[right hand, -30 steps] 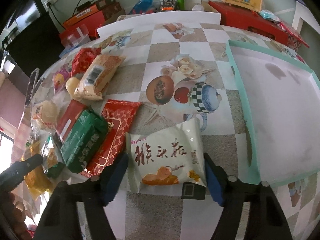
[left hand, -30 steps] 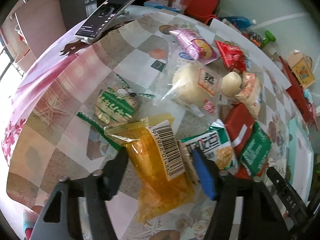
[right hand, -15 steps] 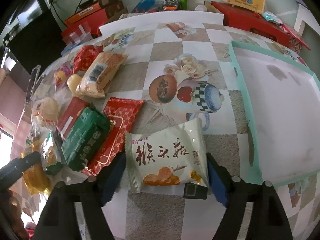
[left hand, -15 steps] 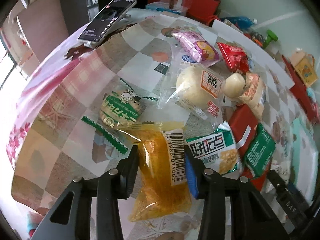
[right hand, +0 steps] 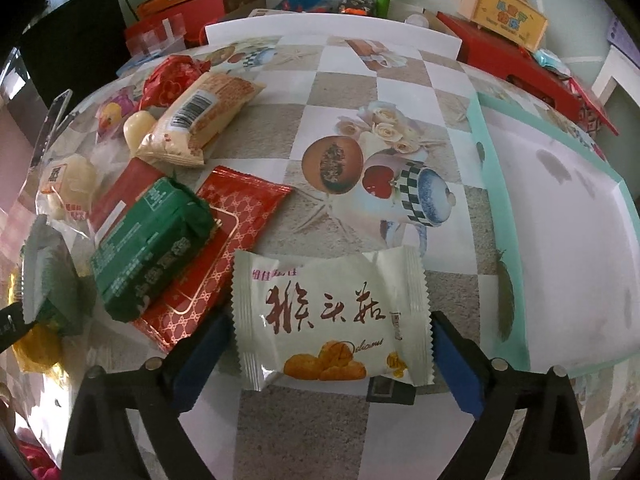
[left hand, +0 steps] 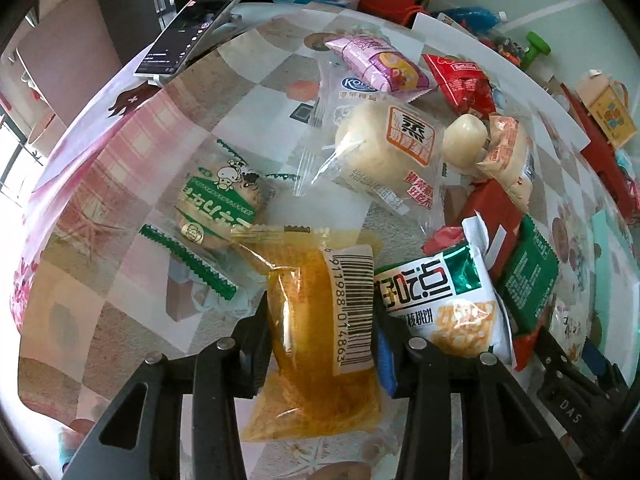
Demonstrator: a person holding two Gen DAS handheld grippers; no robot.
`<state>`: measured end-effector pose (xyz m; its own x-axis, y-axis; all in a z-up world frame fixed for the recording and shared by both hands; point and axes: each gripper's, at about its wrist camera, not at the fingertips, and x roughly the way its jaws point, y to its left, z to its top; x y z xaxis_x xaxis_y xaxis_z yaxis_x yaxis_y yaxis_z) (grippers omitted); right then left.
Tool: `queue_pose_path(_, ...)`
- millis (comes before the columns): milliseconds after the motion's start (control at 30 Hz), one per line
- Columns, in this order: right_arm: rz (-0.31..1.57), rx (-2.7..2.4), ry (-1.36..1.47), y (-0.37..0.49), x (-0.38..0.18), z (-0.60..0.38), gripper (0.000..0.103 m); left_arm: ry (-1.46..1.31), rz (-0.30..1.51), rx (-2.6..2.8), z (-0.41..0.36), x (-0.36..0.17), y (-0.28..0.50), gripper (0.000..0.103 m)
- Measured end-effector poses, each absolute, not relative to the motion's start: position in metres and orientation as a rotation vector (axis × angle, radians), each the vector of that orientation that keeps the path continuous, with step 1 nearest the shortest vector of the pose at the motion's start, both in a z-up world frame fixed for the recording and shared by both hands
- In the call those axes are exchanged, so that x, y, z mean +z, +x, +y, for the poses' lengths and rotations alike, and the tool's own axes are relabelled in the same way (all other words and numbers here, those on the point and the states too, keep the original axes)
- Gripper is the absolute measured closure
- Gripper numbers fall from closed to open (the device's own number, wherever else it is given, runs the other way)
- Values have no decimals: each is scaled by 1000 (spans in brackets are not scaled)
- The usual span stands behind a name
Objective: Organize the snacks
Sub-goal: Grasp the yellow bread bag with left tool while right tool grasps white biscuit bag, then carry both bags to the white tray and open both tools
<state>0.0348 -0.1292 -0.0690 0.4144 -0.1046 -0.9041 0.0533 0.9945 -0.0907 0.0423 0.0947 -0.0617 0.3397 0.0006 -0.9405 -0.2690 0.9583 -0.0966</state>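
Note:
My left gripper (left hand: 322, 332) is shut on a clear orange-yellow snack packet (left hand: 304, 300) with a barcode label, pinched at its middle on the checked tablecloth. Beside it lie a white-and-green packet (left hand: 436, 296), a wrapped steamed bun (left hand: 384, 148) and a green-labelled cookie (left hand: 216, 208). In the right wrist view a white packet with red lettering (right hand: 328, 312) lies flat between the jaws of my right gripper (right hand: 332, 340). Those jaws are opening, and the blue pads (right hand: 456, 360) stand just clear of the packet's edges.
A white tray with a mint rim (right hand: 486, 148) sits right of the white packet. Green (right hand: 148, 248), red (right hand: 224, 248) and beige (right hand: 200, 116) packets crowd its left. A phone (left hand: 192, 28) leans at the table's far left. Boxes and a red case (right hand: 516, 60) line the back.
My left jaws have closed onto the orange packet, which now stands narrower between the pads. My right jaws have spread wider around the white packet, which stays on the table.

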Motion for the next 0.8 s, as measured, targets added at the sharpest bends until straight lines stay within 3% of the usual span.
queue_pose_path(200,1097,-71,15,37,-60,-139,32,-280,1197,147,98,-57,38,60)
queue_pose_path(400,1071,-49,64,35,-54,-140,39,-281,1158,122,92,-45,41,60)
queue_pose_path(800,921,-34,125,22,-14,-151,39,-267,1003,96,95,-4,21,60)
